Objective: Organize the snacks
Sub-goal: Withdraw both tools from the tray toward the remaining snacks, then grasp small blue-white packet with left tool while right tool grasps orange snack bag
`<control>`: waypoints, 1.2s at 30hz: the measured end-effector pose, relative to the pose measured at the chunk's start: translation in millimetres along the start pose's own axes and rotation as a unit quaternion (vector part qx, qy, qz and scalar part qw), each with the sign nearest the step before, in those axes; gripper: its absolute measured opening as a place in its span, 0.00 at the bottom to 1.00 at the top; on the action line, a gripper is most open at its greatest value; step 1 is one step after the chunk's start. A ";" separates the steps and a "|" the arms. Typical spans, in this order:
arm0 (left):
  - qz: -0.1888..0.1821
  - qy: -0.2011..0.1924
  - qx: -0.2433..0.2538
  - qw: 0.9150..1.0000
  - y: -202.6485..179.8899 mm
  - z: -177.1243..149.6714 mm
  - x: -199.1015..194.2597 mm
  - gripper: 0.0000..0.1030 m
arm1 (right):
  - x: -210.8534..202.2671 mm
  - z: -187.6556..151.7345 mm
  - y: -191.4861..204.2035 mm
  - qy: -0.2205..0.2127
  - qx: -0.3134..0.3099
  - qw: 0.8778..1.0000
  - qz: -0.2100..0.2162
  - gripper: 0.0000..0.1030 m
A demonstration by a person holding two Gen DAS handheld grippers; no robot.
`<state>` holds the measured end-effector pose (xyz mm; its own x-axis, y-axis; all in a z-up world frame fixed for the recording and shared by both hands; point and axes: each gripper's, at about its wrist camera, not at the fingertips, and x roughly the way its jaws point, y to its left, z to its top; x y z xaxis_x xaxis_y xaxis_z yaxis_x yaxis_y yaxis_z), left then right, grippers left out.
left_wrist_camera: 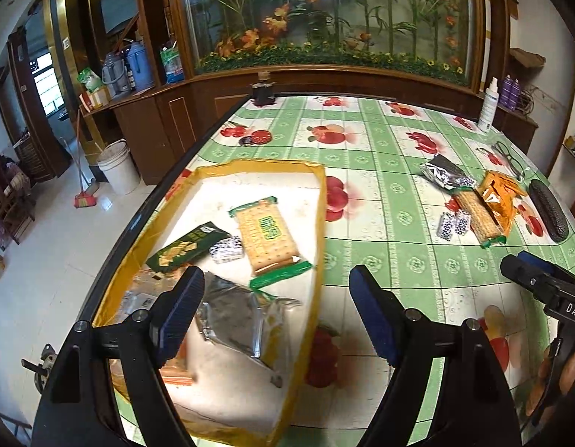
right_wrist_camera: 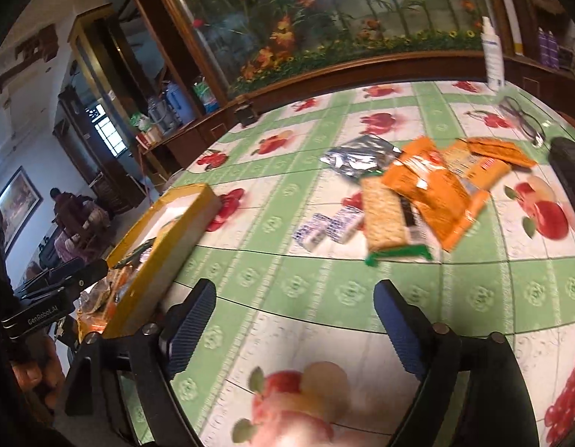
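Observation:
A yellow-rimmed box (left_wrist_camera: pixel 319 223) lies on the table's left side and holds a cracker pack (left_wrist_camera: pixel 267 236), a dark green packet (left_wrist_camera: pixel 185 247), a small blue-white candy (left_wrist_camera: pixel 226 249) and a silver packet (left_wrist_camera: pixel 237 313). My left gripper (left_wrist_camera: pixel 276 294) is open and empty above the box's near right part. Loose snacks lie at the right: a silver packet (right_wrist_camera: pixel 358 156), orange packets (right_wrist_camera: pixel 436 190), a cracker pack (right_wrist_camera: pixel 384 219) and two small candies (right_wrist_camera: pixel 328 227). My right gripper (right_wrist_camera: pixel 295 313) is open and empty, short of that pile. The box also shows in the right wrist view (right_wrist_camera: pixel 168 246).
A green fruit-print cloth (left_wrist_camera: pixel 380 171) covers the table. A black glasses case (left_wrist_camera: pixel 548 210), glasses (left_wrist_camera: pixel 505 156), a white spray bottle (left_wrist_camera: pixel 488 106), a red tin (left_wrist_camera: pixel 259 136) and a dark jar (left_wrist_camera: pixel 263 93) stand around. A cabinet with flowers rises behind. The table's left edge drops to the floor.

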<state>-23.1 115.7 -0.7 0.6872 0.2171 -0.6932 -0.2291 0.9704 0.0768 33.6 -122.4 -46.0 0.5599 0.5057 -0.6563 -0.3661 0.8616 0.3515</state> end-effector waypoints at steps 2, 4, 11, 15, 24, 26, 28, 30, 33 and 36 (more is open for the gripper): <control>-0.015 0.004 -0.003 1.000 -5.1 -0.6 1.8 0.79 | -2.3 -2.6 -9.8 0.002 0.006 1.000 -0.007 0.93; -0.026 0.012 -0.003 1.000 -11.2 -1.1 5.5 0.81 | -5.4 -4.4 -17.6 0.000 0.008 1.000 -0.012 0.94; -0.052 0.039 0.049 0.997 -60.9 -2.4 26.0 0.81 | -16.1 -1.5 -46.0 -0.010 0.012 0.999 -0.037 0.94; -0.073 0.048 0.074 0.993 -89.9 1.8 39.3 0.81 | -18.7 9.3 -55.8 -0.020 -0.011 0.999 -0.048 0.94; -0.102 0.058 0.113 0.987 -138.3 24.4 80.8 0.81 | -4.6 39.7 -76.5 -0.021 -0.019 0.998 -0.047 0.84; -0.119 0.064 0.114 0.984 -141.6 27.3 88.4 0.81 | 1.1 46.1 -79.5 -0.019 -0.025 0.998 -0.049 0.84; -0.142 0.069 0.116 0.981 -144.3 30.7 96.0 0.81 | 5.6 52.1 -81.8 -0.018 -0.032 0.998 -0.046 0.84; -0.154 0.075 0.117 0.978 -145.3 33.5 104.1 0.81 | 10.7 59.1 -83.3 -0.017 -0.041 0.998 -0.043 0.83; -0.162 0.074 0.111 0.978 -143.6 36.7 112.0 0.81 | 18.8 68.1 -82.3 -0.014 -0.062 0.997 -0.042 0.81; -0.176 0.075 0.109 0.975 -145.1 39.2 118.6 0.81 | 31.3 73.3 -81.4 0.002 -0.081 0.996 -0.044 0.72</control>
<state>118.7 4.8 -66.0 0.5844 -0.1353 -0.8001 0.1663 0.9850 -0.0451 135.4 -173.5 -46.2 0.5929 0.4283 -0.6819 -0.4306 0.8842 0.1809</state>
